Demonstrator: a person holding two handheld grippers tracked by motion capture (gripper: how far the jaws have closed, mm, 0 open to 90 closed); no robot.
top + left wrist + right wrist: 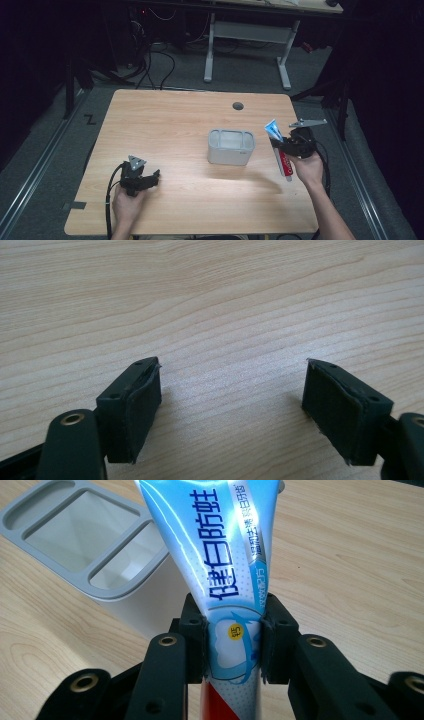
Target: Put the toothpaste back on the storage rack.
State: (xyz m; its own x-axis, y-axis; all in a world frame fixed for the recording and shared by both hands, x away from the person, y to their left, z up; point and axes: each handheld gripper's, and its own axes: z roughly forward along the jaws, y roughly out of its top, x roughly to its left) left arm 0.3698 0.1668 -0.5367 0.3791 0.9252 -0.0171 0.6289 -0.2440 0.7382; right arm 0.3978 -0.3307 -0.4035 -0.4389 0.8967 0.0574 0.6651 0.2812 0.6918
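A blue, white and red toothpaste tube point(279, 146) point(220, 570) is pinched at its middle by my right gripper point(289, 145) point(234, 640), which is shut on it. The tube stands tilted, crimped blue end up and red end down near the table. It hangs just right of a grey holder point(231, 146) point(90, 555) with three open compartments. My left gripper point(150, 178) point(232, 405) rests low over bare wood at the front left, its jaws open with nothing between them.
The wooden table point(170, 125) has a round cable hole point(238, 106) at the back. A desk frame point(247, 45) and cables stand on the floor behind the table.
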